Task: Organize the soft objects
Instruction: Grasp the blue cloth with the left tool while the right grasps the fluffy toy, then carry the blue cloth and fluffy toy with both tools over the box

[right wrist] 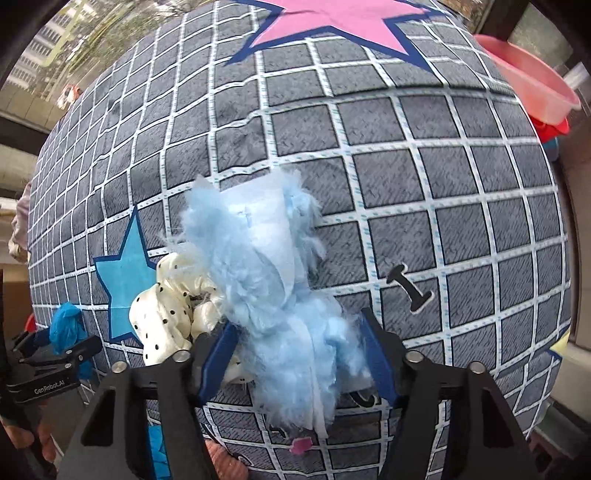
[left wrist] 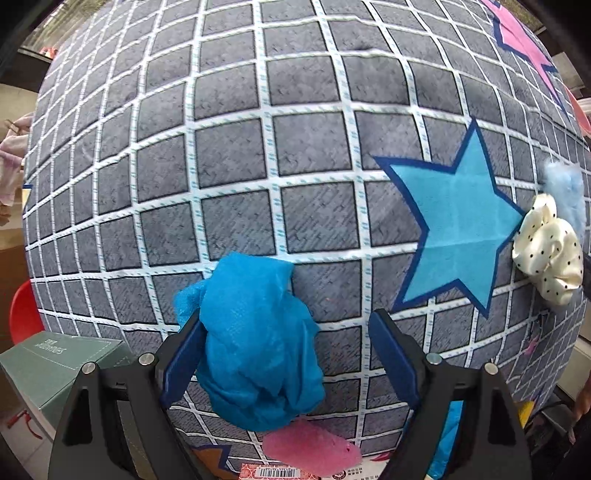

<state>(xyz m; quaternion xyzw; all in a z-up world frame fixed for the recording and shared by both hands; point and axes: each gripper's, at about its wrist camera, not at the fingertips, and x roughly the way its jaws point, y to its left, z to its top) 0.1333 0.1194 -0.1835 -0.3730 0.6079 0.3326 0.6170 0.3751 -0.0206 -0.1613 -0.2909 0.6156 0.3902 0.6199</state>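
Observation:
A crumpled bright blue mesh cloth [left wrist: 255, 339] lies on the grey checked cover [left wrist: 236, 155]. My left gripper [left wrist: 288, 317] stands open around it, pointing down; the cloth touches the left pad and stays apart from the right one. A light blue fluffy piece [right wrist: 280, 295] fills the gap of my right gripper [right wrist: 301, 323], whose pads press on both its sides. A cream polka-dot scrunchie [right wrist: 166, 317] lies against the fluff on its left. A pink fuzzy item [left wrist: 314, 450] sits just below the blue cloth.
The cover bears a blue star [left wrist: 458, 229] and a pink star [right wrist: 332, 22]. A green box [left wrist: 55, 365] and a red object [left wrist: 22, 314] stand off the left edge. A pink basin [right wrist: 528, 81] is at the far right. A barcoded package [left wrist: 273, 472] lies near the front.

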